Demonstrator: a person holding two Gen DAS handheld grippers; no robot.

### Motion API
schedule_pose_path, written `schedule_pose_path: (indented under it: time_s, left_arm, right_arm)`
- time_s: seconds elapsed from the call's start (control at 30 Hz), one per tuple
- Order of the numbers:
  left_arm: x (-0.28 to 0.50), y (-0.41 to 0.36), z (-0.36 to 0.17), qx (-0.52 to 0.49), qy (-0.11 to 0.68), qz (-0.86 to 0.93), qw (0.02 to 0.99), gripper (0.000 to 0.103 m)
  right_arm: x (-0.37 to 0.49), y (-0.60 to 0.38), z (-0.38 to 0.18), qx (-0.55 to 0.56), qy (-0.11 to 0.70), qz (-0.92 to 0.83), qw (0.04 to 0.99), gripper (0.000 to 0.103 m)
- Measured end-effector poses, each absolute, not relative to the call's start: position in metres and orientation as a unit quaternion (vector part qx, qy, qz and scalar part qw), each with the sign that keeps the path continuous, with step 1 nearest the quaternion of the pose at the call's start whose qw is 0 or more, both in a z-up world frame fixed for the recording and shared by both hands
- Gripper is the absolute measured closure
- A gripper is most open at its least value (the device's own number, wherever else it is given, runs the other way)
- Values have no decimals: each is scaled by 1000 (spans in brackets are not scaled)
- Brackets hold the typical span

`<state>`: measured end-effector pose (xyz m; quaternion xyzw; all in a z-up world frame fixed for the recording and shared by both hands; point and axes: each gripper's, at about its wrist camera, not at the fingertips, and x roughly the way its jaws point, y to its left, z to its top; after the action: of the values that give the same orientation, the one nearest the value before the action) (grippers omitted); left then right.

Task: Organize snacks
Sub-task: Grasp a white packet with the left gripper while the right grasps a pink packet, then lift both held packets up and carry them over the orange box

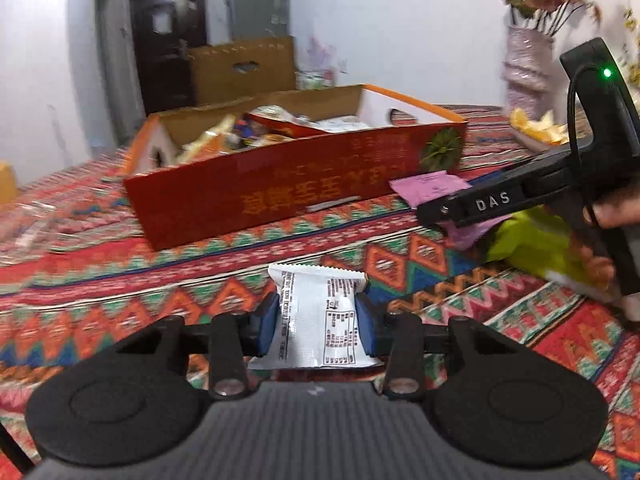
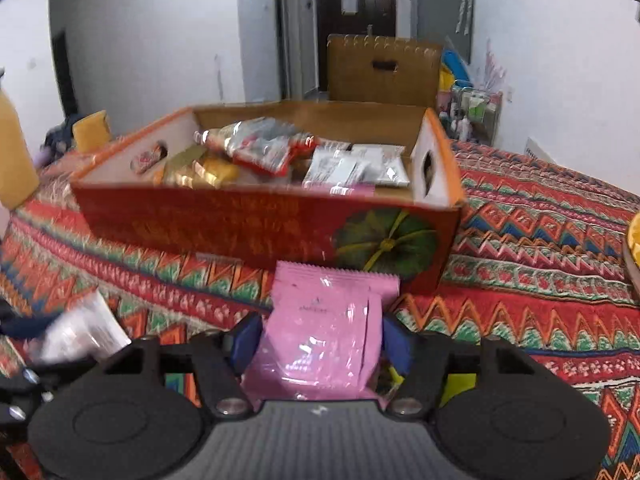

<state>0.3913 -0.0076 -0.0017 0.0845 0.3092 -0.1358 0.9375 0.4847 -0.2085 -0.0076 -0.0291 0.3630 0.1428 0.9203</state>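
My left gripper (image 1: 319,320) is shut on a white snack packet (image 1: 320,312) and holds it above the patterned tablecloth, short of the red cardboard box (image 1: 280,196). My right gripper (image 2: 320,336) is shut on a pink snack packet (image 2: 328,328) just in front of the same red box (image 2: 240,224), which holds several snack packets (image 2: 280,156). In the left wrist view the right gripper (image 1: 480,204) comes in from the right with the pink packet (image 1: 428,186) near the box's right corner.
A patterned tablecloth (image 1: 120,288) covers the table. A vase of dried flowers (image 1: 528,68) and orange peel (image 1: 540,128) stand at the far right. A yellow-green wrapper (image 1: 532,240) lies under the right gripper. Clear packets (image 1: 36,220) lie at left. A brown carton (image 2: 384,72) stands behind the box.
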Motion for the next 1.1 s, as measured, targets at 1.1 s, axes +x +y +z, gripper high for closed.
schedule_pose_path:
  time_s: [1.1]
  left_arm:
    - [188, -44, 51, 16, 239, -23, 971, 61]
  right_arm:
    - [185, -291, 27, 35, 244, 126, 961, 42]
